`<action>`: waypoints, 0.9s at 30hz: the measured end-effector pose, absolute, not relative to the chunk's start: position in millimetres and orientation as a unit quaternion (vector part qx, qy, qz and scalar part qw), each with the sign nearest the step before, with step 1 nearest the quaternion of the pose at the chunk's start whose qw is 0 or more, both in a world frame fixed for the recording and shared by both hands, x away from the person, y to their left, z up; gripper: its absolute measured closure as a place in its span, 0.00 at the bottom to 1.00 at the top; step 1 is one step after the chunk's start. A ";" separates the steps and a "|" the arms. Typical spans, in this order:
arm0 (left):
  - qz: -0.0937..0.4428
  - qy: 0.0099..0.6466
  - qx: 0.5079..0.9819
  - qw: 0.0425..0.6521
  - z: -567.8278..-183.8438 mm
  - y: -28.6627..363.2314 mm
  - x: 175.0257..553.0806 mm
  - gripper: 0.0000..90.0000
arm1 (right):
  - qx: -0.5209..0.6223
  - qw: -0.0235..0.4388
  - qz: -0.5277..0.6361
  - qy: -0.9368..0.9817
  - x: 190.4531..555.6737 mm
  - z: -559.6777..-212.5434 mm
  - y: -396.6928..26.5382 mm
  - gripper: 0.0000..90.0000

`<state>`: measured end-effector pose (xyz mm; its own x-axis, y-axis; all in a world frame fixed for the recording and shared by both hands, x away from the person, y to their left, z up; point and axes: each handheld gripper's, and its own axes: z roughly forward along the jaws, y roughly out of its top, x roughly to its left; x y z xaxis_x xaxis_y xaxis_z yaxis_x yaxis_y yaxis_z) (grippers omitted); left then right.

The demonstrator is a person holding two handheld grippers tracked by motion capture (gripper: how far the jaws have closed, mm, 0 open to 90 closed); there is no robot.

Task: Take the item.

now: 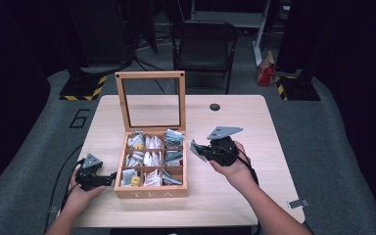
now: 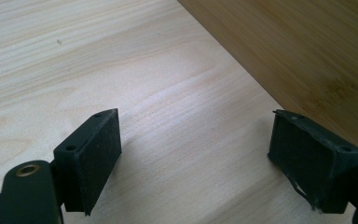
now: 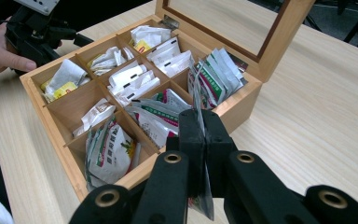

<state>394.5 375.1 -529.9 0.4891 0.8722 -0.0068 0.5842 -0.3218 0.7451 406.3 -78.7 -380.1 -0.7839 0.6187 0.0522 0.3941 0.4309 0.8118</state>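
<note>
A wooden tea box [image 1: 149,192] stands open at the middle of the table, its glass-paned lid [image 1: 150,75] upright behind it. Its compartments hold several tea packets [image 1: 152,158]. Just right of the box, my right gripper [image 1: 203,151] is shut on a silvery tea packet [image 1: 196,148]. In the right gripper view the packet [image 3: 198,100] stands edge-on between the closed jaws of the gripper [image 3: 204,135], above the box's near corner [image 3: 235,109]. My left gripper [image 1: 111,177] rests by the box's left front corner. Its jaws [image 2: 196,149] are open over bare wood beside the box wall [image 2: 298,51].
The light wooden table [image 1: 235,196] has bare surface to the right of the box and in front of it. A small black round cap [image 1: 215,106] sits near the far edge. A dark folding chair [image 1: 203,41] stands behind the table.
</note>
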 end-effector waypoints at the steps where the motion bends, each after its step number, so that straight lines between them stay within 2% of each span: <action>1: 0.204 0.463 0.787 0.354 -529.9 375.0 394.4 0.18 | 0.302 0.129 0.440 0.836 406.8 -379.8 -80.2 0.99; 27: 0.204 0.463 0.787 0.354 -529.9 375.0 394.5 0.18 | 0.354 0.160 0.434 0.813 415.4 -387.5 -129.5 0.99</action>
<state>394.5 375.0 -529.9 0.4891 0.8722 -0.0067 0.5839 -0.3217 0.7453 415.4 -129.5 -387.5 -0.6983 0.7143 0.0456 0.4360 0.3740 0.8186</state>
